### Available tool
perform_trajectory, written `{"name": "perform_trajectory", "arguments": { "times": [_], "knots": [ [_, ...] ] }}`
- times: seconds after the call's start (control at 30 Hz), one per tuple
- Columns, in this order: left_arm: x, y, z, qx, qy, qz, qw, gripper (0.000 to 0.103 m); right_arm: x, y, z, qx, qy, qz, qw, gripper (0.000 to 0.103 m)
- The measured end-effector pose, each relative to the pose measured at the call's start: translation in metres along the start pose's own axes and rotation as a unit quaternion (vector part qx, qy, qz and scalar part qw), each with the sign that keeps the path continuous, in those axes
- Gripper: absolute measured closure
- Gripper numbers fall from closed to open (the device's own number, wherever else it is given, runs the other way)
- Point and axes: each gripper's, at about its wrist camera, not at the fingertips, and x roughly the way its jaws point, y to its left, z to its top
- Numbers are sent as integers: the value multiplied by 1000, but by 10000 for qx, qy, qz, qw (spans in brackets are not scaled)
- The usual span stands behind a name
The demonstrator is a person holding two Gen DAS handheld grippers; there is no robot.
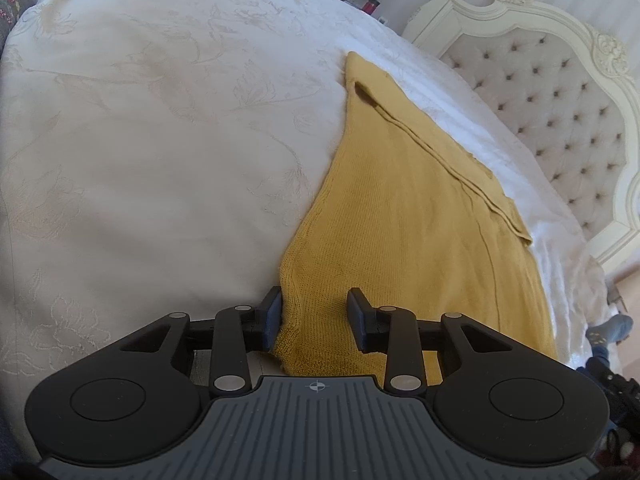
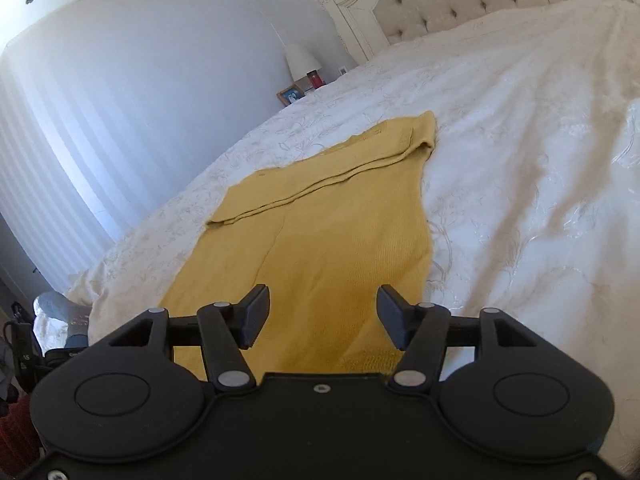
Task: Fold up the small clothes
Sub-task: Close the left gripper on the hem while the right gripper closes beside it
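Two grippers, both parted, nothing clamped in either — that's my worry right now. My left gripper point(image 1: 316, 318) sits at the near corner of the yellow knit garment point(image 1: 404, 216), one pad brushing the edge where the hem curls up, the other pad clear of the cloth on the far side; jaws spread, no pinch that I can see. My right gripper point(image 2: 322, 316) hovers over the opposite near corner, jaws wider, fabric showing between the fingers but neither pad pressing on it. If I close now I judge the left could catch only the curled lip and slip off, while the right might bite a single layer or nothing — and then one corner lifts, the other stays, and the fold goes skewed. Further out, the garment lies flat on the white bedspread point(image 1: 160, 140) with a long flap already folded over along its far side; an uneven pull could drag that flap open. The soft quilt beneath could also bunch up into the jaws.
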Motion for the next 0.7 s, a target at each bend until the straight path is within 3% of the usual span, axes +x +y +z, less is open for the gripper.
{"name": "perform_trajectory", "arguments": {
  "times": [0.13, 0.33, 0.6, 0.7],
  "knots": [
    [-1, 0, 0, 16, -4, 6, 10000, 70, 18, -20, -3, 506, 615, -611, 9949, 38],
    [-1, -1, 0, 70, -10, 31, 10000, 69, 16, -33, -4, 805, 532, -699, 9929, 39],
    [1, -6, -1, 199, 6, 61, 9998, 70, 27, -44, -8, 1342, 901, 31, 9868, 39],
    [2, -8, -1, 245, 63, -44, 9997, 71, 25, -48, -9, 1540, 907, 190, 9837, 52]
  ]
}}
